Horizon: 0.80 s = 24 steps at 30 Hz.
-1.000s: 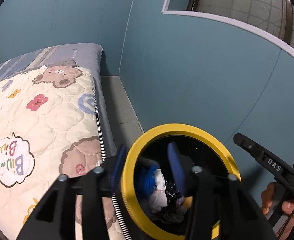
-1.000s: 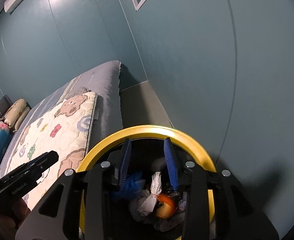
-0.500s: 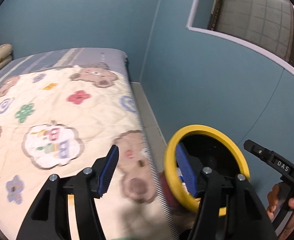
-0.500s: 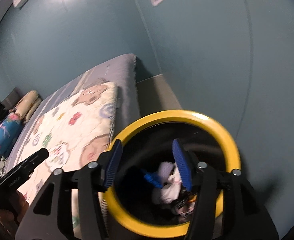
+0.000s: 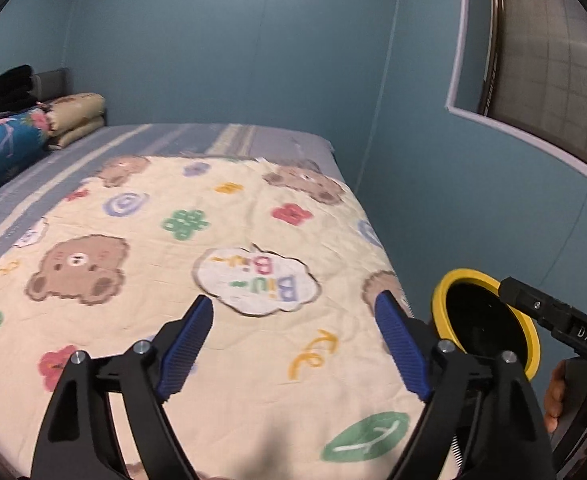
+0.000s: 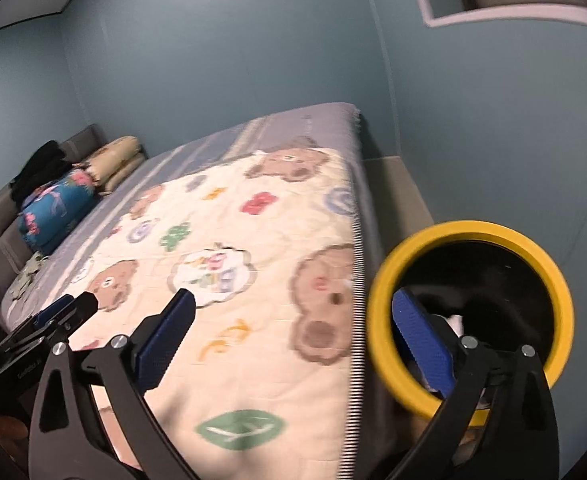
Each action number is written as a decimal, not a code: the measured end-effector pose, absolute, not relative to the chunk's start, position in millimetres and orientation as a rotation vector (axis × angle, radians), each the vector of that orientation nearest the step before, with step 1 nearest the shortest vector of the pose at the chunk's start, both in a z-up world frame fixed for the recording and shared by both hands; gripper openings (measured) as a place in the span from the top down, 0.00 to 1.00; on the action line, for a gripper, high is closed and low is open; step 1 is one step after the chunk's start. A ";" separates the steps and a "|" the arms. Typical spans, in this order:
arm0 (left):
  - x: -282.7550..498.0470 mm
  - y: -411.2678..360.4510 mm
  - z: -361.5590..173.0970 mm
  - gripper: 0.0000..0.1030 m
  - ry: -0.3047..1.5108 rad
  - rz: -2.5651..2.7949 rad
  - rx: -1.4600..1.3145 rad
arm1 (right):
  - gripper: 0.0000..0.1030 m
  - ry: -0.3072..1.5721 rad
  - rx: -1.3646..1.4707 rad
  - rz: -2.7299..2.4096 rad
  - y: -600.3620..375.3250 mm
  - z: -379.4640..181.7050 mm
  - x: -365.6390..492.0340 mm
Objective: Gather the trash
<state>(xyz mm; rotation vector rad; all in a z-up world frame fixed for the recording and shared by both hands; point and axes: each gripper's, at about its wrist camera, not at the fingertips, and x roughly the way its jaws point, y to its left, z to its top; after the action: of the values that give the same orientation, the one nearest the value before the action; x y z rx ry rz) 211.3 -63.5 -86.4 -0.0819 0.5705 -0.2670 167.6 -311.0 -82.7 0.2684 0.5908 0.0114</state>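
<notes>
Sweeping across the bed, both tools stand released with nothing between their blue pads. The left gripper (image 5: 293, 344) hovers over the bear-print quilt (image 5: 197, 248); beyond its fingers lie only printed flowers and the speech-bubble patch, and no loose trash shows there. To the right of its right finger, beside the mattress edge, stands the yellow-rimmed bin (image 5: 489, 320), placed on the floor strip next to the bed, probably so litter can be dropped in from either hand. The right gripper (image 6: 293, 340) is spread wide too; its left finger lies over the quilt, its right finger in front of the bin's rim, and a scrap of white litter (image 6: 455, 322) shows inside just past that finger. Folded bedding (image 6: 57, 204) sits far beyond the fingers at the headboard.

A second ago both pairs of fingers hung narrow above the bin mouth with trash below; their jaws have just been opening, empty, and both views have swung leftward onto the quilt, seemingly to look for more.
</notes>
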 end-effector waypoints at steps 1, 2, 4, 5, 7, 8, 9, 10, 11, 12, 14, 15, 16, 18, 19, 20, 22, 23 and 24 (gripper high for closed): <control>205.0 -54.8 -83.2 0.17 0.554 -0.255 -0.084 | 0.08 0.584 0.259 0.027 -302.3 -79.7 165.9; 198.5 -47.5 -79.6 0.14 0.537 -0.243 -0.084 | 0.08 0.573 0.256 0.035 -296.9 -76.1 163.0; 186.1 -37.2 -73.2 0.12 0.505 -0.223 -0.084 | 0.08 0.560 0.241 0.046 -283.7 -68.8 156.7; 180.2 -31.7 -69.3 0.10 0.491 -0.216 -0.086 | 0.08 0.552 0.229 0.061 -278.0 -65.4 153.7; 167.9 -23.5 -62.0 0.08 0.464 -0.206 -0.091 | 0.08 0.525 0.207 0.049 -268.3 -59.1 146.0; 159.6 -18.2 -57.8 0.08 0.445 -0.194 -0.097 | 0.08 0.505 0.192 0.026 -262.8 -56.3 141.0; 153.8 -15.3 -55.0 0.08 0.431 -0.190 -0.100 | 0.08 0.492 0.180 0.010 -259.4 -53.8 136.2; 145.6 -10.9 -50.5 0.08 0.416 -0.196 -0.107 | 0.08 0.475 0.167 -0.007 -254.6 -50.8 130.0; 140.9 -9.0 -47.8 0.08 0.407 -0.199 -0.112 | 0.08 0.466 0.163 -0.019 -252.4 -49.5 125.8; 134.8 -6.5 -44.6 0.08 0.394 -0.199 -0.118 | 0.08 0.458 0.164 -0.026 -249.8 -47.9 122.2; 124.9 -2.3 -40.3 0.08 0.371 -0.196 -0.125 | 0.08 0.440 0.160 -0.042 -244.8 -45.8 114.3; 120.5 -1.0 -38.9 0.08 0.361 -0.192 -0.130 | 0.08 0.425 0.158 -0.052 -241.1 -44.7 109.1; 115.2 0.8 -36.9 0.08 0.349 -0.190 -0.137 | 0.08 0.413 0.156 -0.054 -239.3 -43.7 105.3; 105.4 2.8 -33.0 0.08 0.325 -0.185 -0.143 | 0.08 0.388 0.151 -0.064 -236.1 -41.8 97.3; 102.5 3.1 -32.2 0.08 0.319 -0.182 -0.142 | 0.08 0.373 0.148 -0.071 -235.0 -40.7 93.4; 98.0 3.4 -30.7 0.08 0.311 -0.176 -0.140 | 0.08 0.360 0.142 -0.074 -233.2 -39.6 90.0; 94.2 3.4 -29.5 0.08 0.301 -0.167 -0.140 | 0.08 0.339 0.131 -0.083 -231.4 -36.8 84.1; 92.6 3.9 -28.6 0.08 0.297 -0.167 -0.143 | 0.08 0.330 0.130 -0.085 -231.1 -35.5 81.8; 90.7 3.9 -27.9 0.08 0.294 -0.167 -0.145 | 0.08 0.322 0.129 -0.086 -230.9 -34.2 79.7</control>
<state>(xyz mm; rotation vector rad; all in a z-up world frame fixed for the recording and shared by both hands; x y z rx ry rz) 90.7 3.9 -27.9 -0.1448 0.2940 -0.1666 79.7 -230.9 -34.2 0.1294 0.3222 -0.0857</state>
